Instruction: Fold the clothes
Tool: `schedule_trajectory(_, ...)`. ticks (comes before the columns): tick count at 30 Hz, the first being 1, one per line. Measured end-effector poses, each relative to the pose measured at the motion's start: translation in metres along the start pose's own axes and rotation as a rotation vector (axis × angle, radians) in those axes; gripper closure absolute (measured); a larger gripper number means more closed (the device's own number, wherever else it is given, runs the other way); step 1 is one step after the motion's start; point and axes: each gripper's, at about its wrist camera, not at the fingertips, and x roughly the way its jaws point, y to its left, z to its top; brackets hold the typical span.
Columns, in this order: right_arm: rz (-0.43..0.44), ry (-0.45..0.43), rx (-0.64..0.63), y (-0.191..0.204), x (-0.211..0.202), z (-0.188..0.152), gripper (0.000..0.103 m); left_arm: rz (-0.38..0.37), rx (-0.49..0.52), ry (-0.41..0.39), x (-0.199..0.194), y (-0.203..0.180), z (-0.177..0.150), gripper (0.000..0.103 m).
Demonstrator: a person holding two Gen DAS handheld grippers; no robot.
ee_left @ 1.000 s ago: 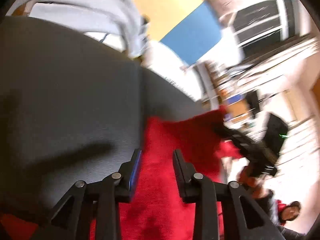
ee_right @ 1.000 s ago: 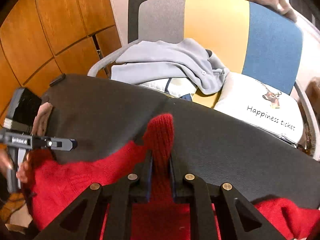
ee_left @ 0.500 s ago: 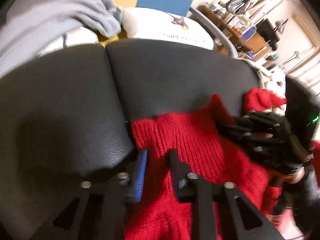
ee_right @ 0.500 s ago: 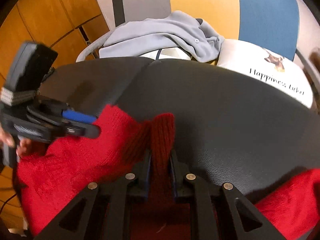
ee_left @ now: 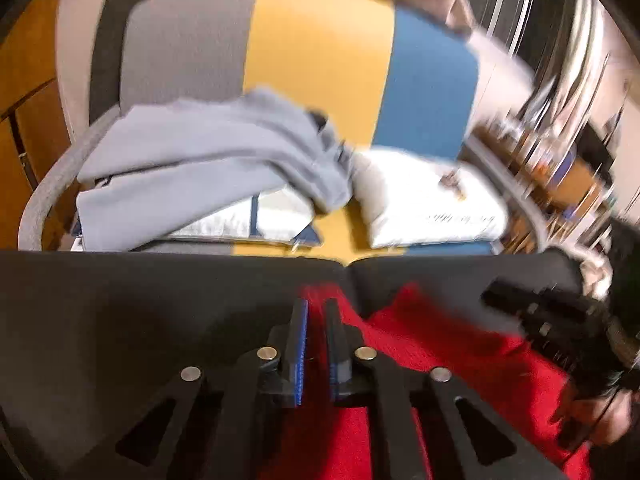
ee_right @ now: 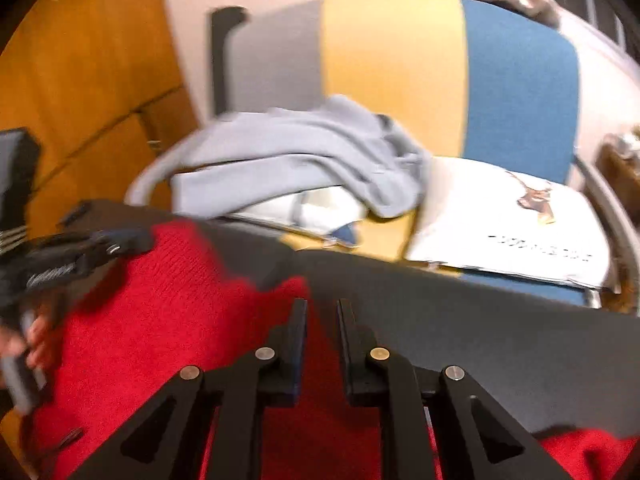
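Red sweater point(ee_right: 160, 320) lies bunched on the black cushion point(ee_left: 120, 320), nowhere near a finished fold, by my reckoning. Left hand-held gripper point(ee_left: 316, 312) pinches a ridge of its knit between nearly closed jaws. Right hand-held gripper point(ee_right: 322, 312) sits over the cloth with a narrow gap; whether it grips anything I cannot tell. Beyond the cushion a striped chair point(ee_right: 392, 60) carries a grey garment point(ee_right: 300, 160) and a white pillow point(ee_right: 500, 224), clear of the work.

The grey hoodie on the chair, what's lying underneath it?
Under the grey hoodie a white cloth with a dark stripe pokes out, on the chair's yellow seat. Whatever else it covers is hidden.
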Motion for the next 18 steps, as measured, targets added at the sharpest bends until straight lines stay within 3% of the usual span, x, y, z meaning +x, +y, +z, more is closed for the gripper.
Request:
schedule_trajectory(2,0.015,0.045,0.077,-0.014,0.014,0.005,0.085,-0.045,-0.115,0.016,0.000,0.019,-0.004,0.090)
schedule_trajectory(5,0.026,-0.007,0.075,-0.016,-0.010,-0.005,0.084,-0.091,-0.180,-0.052,-0.039,0.039,-0.033,0.088)
schedule_trajectory(7,0.054,-0.023,0.054,-0.010,-0.031,-0.021,0.075,-0.120,-0.208,-0.074,-0.065,0.048,-0.063,0.086)
schedule_trajectory(9,0.088,-0.018,0.039,-0.001,-0.051,-0.045,0.053,-0.136,-0.244,-0.083,-0.086,0.056,-0.094,0.086)
schedule_trajectory(10,0.098,-0.009,0.029,0.004,-0.060,-0.058,0.050,-0.136,-0.266,-0.079,-0.094,0.057,-0.110,0.086)
schedule_trajectory(14,0.037,0.031,0.005,0.015,-0.078,-0.109,0.046,-0.103,-0.266,-0.059,-0.122,0.056,-0.181,0.086)
schedule_trajectory(16,-0.038,0.044,0.050,0.006,-0.086,-0.131,0.045,-0.065,-0.250,-0.025,-0.125,0.055,-0.207,0.086)
schedule_trajectory(18,-0.086,0.054,0.115,-0.007,-0.093,-0.145,0.035,-0.038,-0.242,-0.019,-0.118,0.058,-0.221,0.086)
